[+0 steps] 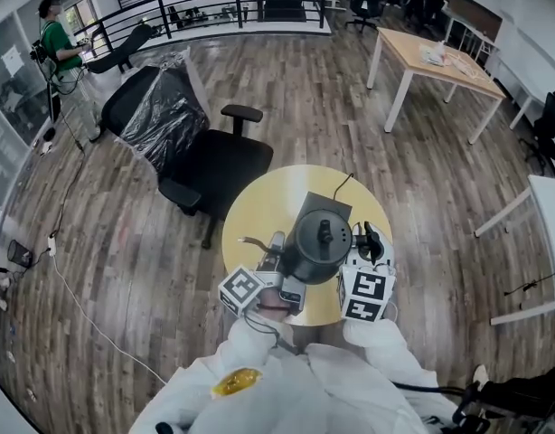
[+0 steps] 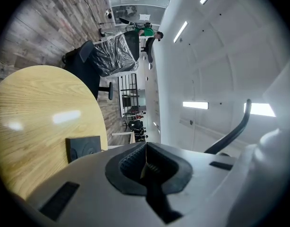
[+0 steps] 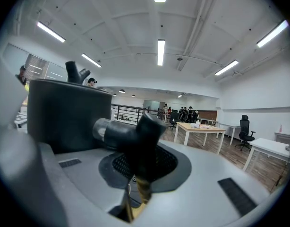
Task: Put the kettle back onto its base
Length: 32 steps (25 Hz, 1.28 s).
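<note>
The black kettle [image 1: 317, 242] is over the round yellow table [image 1: 259, 208], seen from above with its lid knob up. Its dark square base [image 1: 330, 203] shows partly behind it, with a cord running off the far side. My right gripper [image 1: 368, 242] is at the kettle's right side. In the right gripper view it [image 3: 140, 167] is shut on the kettle's black handle [image 3: 135, 136], with the kettle body [image 3: 64, 117] to the left. My left gripper [image 1: 276, 250] is by the kettle's left side, shut [image 2: 146, 160] on nothing. Ahead of it lie the table [image 2: 36, 122] and the base [image 2: 83, 148].
A black office chair [image 1: 214, 165] stands just beyond the table's left rim, with a plastic-wrapped chair [image 1: 160, 107] behind it. A wooden desk [image 1: 436, 61] is at the far right. A person in green [image 1: 56, 43] stands far left. Cables trail on the floor [image 1: 79, 306].
</note>
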Each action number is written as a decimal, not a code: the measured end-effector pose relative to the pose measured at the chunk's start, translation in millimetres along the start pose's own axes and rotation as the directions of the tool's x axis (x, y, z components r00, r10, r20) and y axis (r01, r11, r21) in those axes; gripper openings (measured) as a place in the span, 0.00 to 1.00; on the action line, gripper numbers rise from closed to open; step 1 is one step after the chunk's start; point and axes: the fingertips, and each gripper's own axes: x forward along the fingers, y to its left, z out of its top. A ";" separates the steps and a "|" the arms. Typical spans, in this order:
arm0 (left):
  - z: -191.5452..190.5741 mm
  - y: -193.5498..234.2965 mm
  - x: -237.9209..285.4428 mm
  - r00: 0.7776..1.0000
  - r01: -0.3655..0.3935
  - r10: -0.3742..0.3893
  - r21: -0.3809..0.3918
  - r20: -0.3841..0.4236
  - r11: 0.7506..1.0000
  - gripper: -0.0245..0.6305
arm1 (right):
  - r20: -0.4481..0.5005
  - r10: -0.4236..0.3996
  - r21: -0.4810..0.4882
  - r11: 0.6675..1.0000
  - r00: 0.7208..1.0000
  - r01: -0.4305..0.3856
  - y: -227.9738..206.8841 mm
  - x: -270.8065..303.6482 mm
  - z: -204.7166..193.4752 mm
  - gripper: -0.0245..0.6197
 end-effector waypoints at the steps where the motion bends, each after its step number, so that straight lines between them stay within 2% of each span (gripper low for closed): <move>1: 4.3 1.0 4.5 1.000 0.001 -0.001 0.000 -0.002 1.000 0.03 | 0.001 -0.002 0.000 1.000 1.000 0.002 1.8 5.4 1.6 0.12; 8: 18.2 8.1 35.2 1.000 0.004 -0.004 0.007 -0.028 1.000 0.03 | 0.007 -0.022 0.018 1.000 1.000 0.022 1.9 35.2 7.0 0.12; 19: 0.4 23.2 73.2 0.999 -0.016 0.017 0.005 -0.049 1.000 0.03 | 0.004 -0.034 0.035 0.999 0.999 0.033 -27.6 63.7 -2.4 0.13; 32: -5.0 56.1 136.7 0.993 -0.092 0.098 0.086 -0.070 0.992 0.03 | -0.036 -0.085 0.097 0.991 0.996 0.089 -61.9 121.1 -32.0 0.14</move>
